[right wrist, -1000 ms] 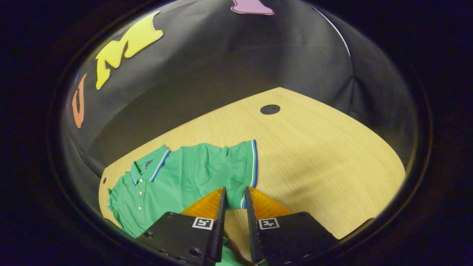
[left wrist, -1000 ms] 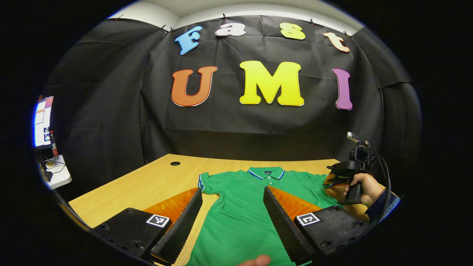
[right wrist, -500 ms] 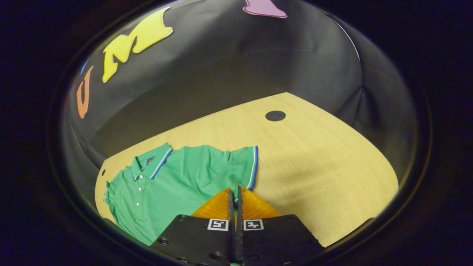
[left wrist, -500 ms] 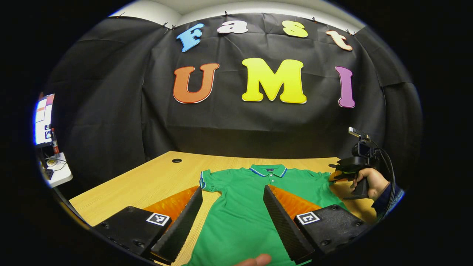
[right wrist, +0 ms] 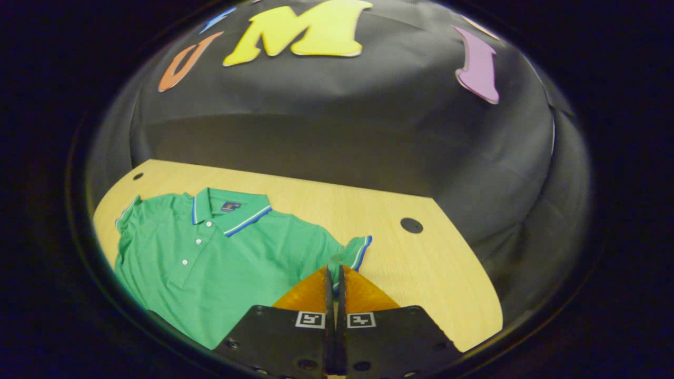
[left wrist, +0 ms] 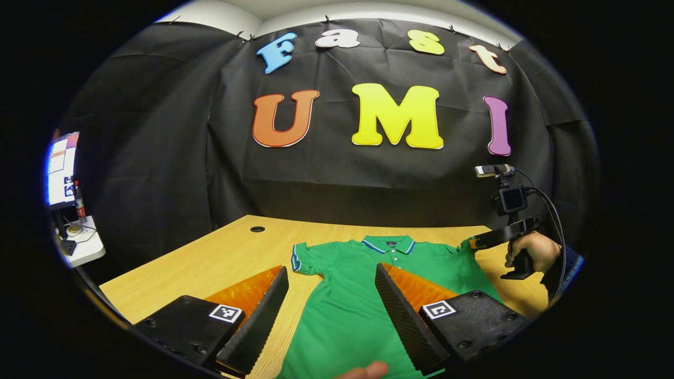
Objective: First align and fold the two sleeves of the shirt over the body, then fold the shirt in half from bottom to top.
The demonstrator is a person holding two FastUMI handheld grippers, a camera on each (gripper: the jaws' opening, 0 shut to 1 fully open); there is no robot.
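- Booth is lying behind a pale wood-grain table point(left wrist: 210, 263), matte black cloth hanging as the wall; one round dark grommet hole point(left wrist: 257, 229) is sitting near the far left corner in the left gripper view, and another hole point(right wrist: 411, 225) is showing near the right edge in the right gripper view.
- At far left in the left gripper view, a small white side shelf point(left wrist: 84, 245) is carrying cables and a lit screen; I am not reading it.
- Green polo shirt point(left wrist: 358, 295) is lying face up and flat on the table, collar away from me. Knit fabric, blue-and-white striped trim on the collar point(right wrist: 231, 210) and sleeve cuffs, white buttons down the placket, a small dark neck label too small to read.
- My left gripper point(left wrist: 331, 310) is hovering over the lower body of the shirt, its ribbed wedge fingers standing wide apart, the green cloth showing between them, nothing gripped. Each finger block is carrying a small square black-and-white marker.
- My right gripper point(right wrist: 335, 279) is pressing its two fingers together on the cuff of the shirt's right sleeve point(right wrist: 355, 252); the sleeve is bunching and rising off the table at the pinch.
- In the left gripper view, that gripper and my right hand point(left wrist: 529, 250) are showing at the shirt's far right edge, a cable looping above.
- The left sleeve point(left wrist: 305, 258) is lying spread flat on the wood.
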